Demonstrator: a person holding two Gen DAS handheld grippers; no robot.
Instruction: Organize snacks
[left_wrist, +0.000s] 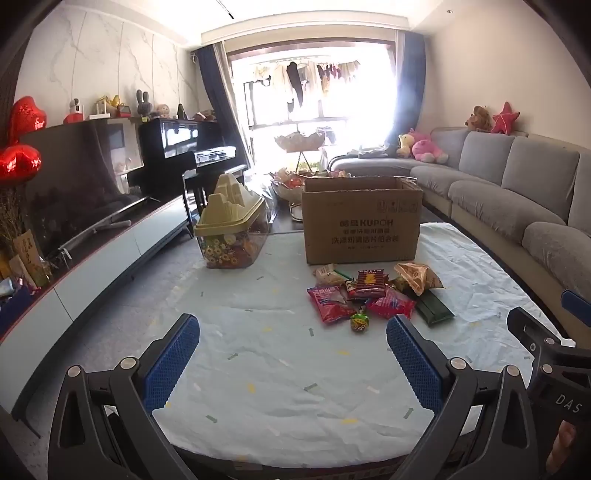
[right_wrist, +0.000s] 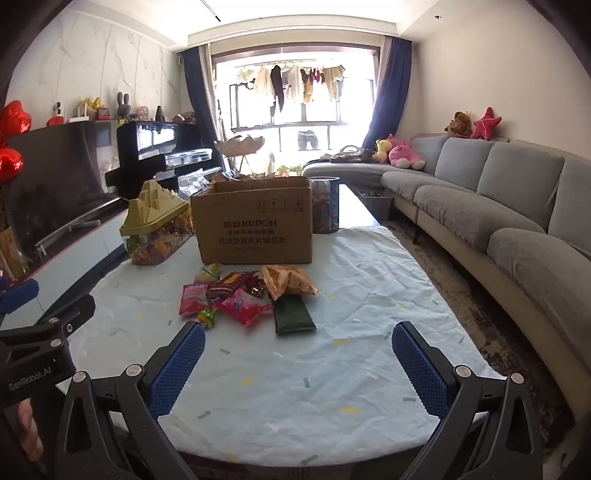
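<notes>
Nearest item: left gripper (left_wrist: 293, 343), blue textured pads spread wide, nothing between them, held above the near part of the table. Right gripper (right_wrist: 298, 349), same build, jaws likewise wide apart and empty, hovering beside the left one over the near edge.

Surface: table (right_wrist: 369, 288) draped in a pale blue cloth with small scattered flecks, wrinkled in places.

Room: living room with a bright window (right_wrist: 295, 103) at the far end, laundry hanging outside it, and dark blue curtains at each side. Grey sectional sofa (right_wrist: 498, 206) along the right wall, with plush toys on its back and far seat. Black piano (left_wrist: 192, 155) and a low TV cabinet (left_wrist: 110, 254) along the left wall; red heart balloons (left_wrist: 22, 140) at far left.

Other items on table: brown cardboard box (left_wrist: 362, 221), flaps open, printed "KUPOH", standing upright directly behind the snacks. Clear container (left_wrist: 234, 236) with a beige mountain-shaped lid, filled with colourful sweets, left of the box and apart from it. Nothing lies between the grippers and the snacks.

Task item: snacks (left_wrist: 373, 295), a loose pile of small packets at mid-table, just in front of the box. Includes red and pink wrappers, an orange-tan puffed bag (right_wrist: 288, 282), a dark green flat packet (right_wrist: 293, 314) at the pile's near right, and a small green sweet (left_wrist: 359, 321) at its near edge. Several overlap.
</notes>
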